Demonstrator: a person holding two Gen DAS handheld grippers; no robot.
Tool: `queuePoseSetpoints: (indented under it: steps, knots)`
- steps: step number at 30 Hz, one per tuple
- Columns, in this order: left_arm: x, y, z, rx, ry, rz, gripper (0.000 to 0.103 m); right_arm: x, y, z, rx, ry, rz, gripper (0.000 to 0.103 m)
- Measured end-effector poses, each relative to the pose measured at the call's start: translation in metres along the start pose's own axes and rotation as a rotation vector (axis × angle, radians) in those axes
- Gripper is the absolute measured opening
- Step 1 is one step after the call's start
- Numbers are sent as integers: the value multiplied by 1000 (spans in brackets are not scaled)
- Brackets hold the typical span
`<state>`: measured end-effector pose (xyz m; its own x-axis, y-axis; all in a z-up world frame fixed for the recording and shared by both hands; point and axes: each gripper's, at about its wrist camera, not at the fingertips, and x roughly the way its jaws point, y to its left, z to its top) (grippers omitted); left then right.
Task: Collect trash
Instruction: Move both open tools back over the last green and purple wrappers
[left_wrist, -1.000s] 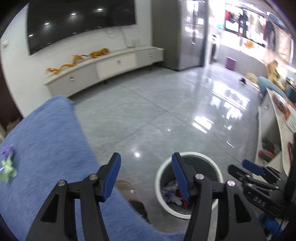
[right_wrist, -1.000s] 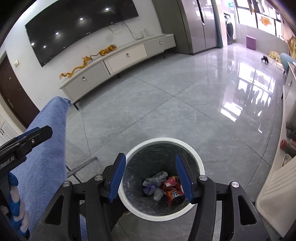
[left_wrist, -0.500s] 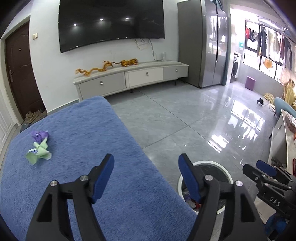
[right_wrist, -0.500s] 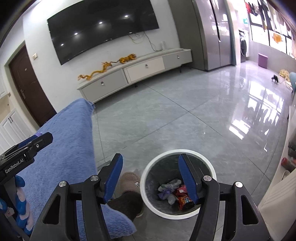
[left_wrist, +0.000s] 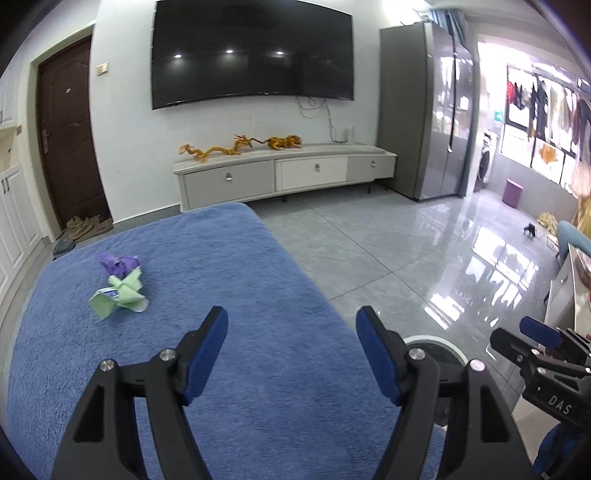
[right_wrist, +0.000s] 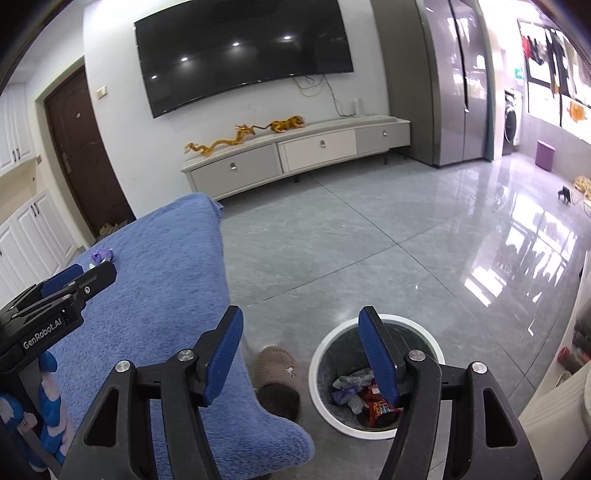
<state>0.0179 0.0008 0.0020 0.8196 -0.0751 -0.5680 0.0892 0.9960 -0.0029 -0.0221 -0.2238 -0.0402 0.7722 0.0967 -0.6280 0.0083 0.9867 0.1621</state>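
Note:
A crumpled green wrapper (left_wrist: 120, 294) and a purple wrapper (left_wrist: 119, 264) lie together on the blue cloth-covered table (left_wrist: 221, 280), far left of my left gripper (left_wrist: 291, 356), which is open and empty above the cloth. The purple wrapper also shows in the right wrist view (right_wrist: 101, 254). My right gripper (right_wrist: 301, 356) is open and empty, above the floor between the table's edge and the white trash bin (right_wrist: 321, 354). The bin holds several wrappers (right_wrist: 364, 395). Only the bin's rim (left_wrist: 436, 341) shows in the left wrist view.
A brown slipper (right_wrist: 277, 373) lies on the floor between table and bin. A low TV cabinet (left_wrist: 284, 175) stands at the far wall under a large TV. A white shelf unit (right_wrist: 561, 387) stands right of the bin. The grey tiled floor is glossy.
Both grippers have lifted and tilted up away from the bin. The left one swung left over the blue cloth, bringing the green and purple wrappers closer to the middle of its view.

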Motion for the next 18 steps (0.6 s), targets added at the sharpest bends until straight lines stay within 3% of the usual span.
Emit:
queuePoseSetpoints:
  steps: [18]
  knots:
    - [-9, 113, -14, -150, -50, 117, 71, 4, 88, 3, -155, 26, 80, 68]
